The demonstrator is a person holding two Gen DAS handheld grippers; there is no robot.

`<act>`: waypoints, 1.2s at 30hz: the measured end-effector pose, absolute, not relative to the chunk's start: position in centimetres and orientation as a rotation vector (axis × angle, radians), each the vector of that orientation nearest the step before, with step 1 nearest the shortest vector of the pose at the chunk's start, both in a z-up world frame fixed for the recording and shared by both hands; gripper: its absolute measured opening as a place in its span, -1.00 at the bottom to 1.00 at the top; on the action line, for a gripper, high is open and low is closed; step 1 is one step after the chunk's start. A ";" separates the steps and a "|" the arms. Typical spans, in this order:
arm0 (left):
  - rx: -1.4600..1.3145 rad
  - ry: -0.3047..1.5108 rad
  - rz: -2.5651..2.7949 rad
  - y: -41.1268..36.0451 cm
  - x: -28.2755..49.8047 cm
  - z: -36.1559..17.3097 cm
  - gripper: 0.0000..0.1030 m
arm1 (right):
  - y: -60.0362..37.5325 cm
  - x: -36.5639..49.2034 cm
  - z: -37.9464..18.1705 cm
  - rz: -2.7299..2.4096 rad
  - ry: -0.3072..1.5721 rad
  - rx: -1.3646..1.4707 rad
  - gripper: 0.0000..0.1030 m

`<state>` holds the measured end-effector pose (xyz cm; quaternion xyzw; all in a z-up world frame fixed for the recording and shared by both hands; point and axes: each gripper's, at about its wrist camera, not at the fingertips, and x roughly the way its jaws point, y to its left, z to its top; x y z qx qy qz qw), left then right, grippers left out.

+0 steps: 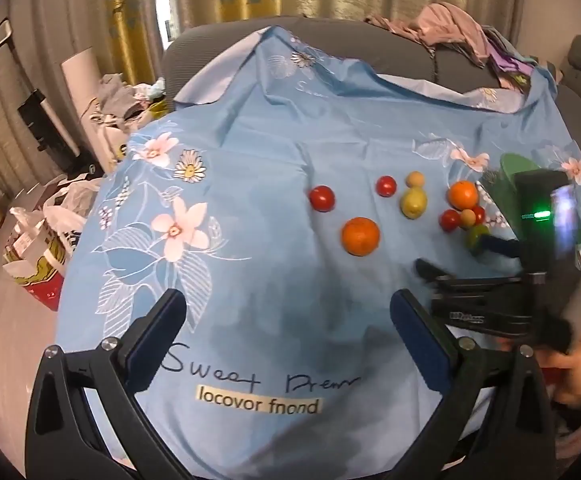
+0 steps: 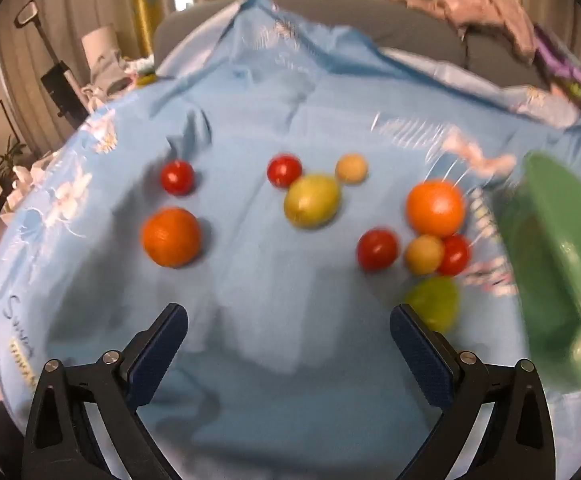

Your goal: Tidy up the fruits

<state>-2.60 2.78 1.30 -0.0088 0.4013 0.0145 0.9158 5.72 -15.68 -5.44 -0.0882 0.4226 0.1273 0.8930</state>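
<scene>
Nearest the lens in each wrist view, 2 black fingers with blue pads are spread wide with only cloth between them: the left gripper [image 1: 288, 308] and the right gripper [image 2: 289, 322] are both held open and empty above the blue flowered cloth [image 1: 250, 152], which is draped over a grey sofa [image 1: 218, 36].

In the left wrist view the right gripper is seen from the side, reaching in from the right edge toward the fruit, with a green light on its body.

A green bowl [image 2: 558, 240] is seen at the right edge of the cloth, blurred, close beside the right-hand cluster of fruit.

The fruit is spread across the middle of the cloth. 1 orange [image 2: 171, 237] lies at the left, another orange [image 2: 435, 208] at the right. A yellow-green lemon [image 2: 311, 201] lies between them, and a second green fruit [image 2: 434, 302] sits just beyond the right gripper's right finger. 4 red tomatoes [image 2: 176, 176] and 2 small tan fruits [image 2: 351, 168] are scattered around them; 3 of these small ones are bunched just below the right orange.
</scene>
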 end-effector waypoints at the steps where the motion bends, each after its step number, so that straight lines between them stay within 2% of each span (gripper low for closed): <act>1: -0.015 0.834 0.035 2.9 -2.4 1.1 0.99 | -15.8 5.2 -4.4 0.261 0.858 -0.189 0.98; 8: 0.008 0.809 0.027 2.7 -2.7 2.5 0.99 | -16.9 2.5 2.3 0.254 0.767 -0.185 0.98; 16: 0.047 0.787 0.026 0.8 -1.4 4.5 0.99 | -17.9 0.7 6.4 0.271 0.734 -0.166 0.98; 36: 0.099 0.783 0.017 -1.7 -0.1 6.1 0.99 | -18.7 -0.4 6.5 0.287 0.726 -0.157 0.98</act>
